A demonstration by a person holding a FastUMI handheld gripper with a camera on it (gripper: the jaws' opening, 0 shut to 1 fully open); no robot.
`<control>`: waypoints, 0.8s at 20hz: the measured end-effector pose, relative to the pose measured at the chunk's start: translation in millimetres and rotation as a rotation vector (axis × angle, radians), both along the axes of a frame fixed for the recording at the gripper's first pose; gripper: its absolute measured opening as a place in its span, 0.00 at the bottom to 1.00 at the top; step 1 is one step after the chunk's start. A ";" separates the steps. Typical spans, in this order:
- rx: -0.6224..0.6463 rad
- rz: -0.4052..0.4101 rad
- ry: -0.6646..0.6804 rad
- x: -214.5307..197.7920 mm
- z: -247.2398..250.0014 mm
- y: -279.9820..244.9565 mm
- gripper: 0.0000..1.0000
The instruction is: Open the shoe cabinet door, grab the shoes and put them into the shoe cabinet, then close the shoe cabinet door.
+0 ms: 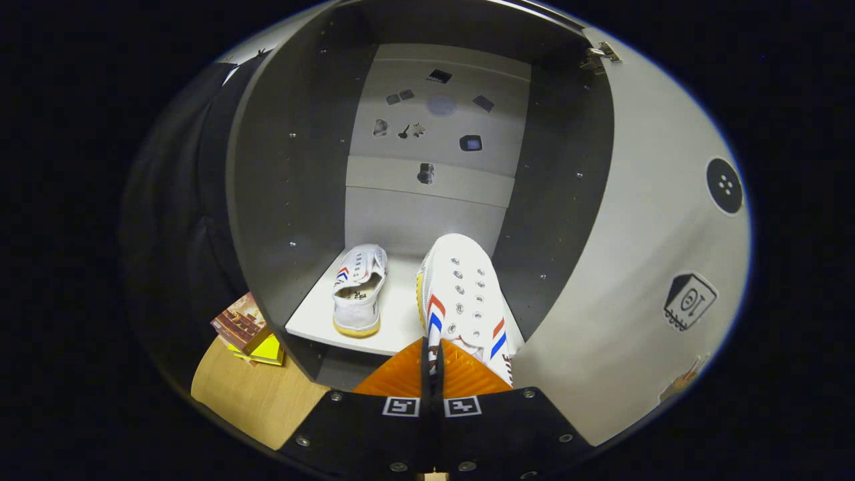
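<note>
I see my gripper [433, 364] with its fingers pressed nearly together, pinching the heel edge of a shoe [464, 300] that points into the open cabinet [280, 200]. Its toe lies over the white shelf [314, 319], near the right wall, its heel past the shelf's front edge. A second shoe [359, 288] sits on the shelf to the left, heel toward me, with a bare strip of shelf between the two. The door [634, 254] stands swung open on the right. Left of the cabinet, a book [244, 324] lies on the wooden floor [254, 394].
</note>
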State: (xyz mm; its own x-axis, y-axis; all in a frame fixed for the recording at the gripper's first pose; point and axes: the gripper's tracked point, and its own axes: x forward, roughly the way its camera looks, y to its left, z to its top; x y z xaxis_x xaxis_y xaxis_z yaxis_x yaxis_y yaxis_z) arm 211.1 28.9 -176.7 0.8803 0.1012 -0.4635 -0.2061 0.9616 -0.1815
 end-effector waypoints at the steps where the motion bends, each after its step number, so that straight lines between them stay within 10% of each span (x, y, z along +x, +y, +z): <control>1: 0.002 -0.001 0.006 13.5 -4.8 0.8 0.00; 16: 0.021 -0.064 0.104 151.3 -80.7 3.2 0.00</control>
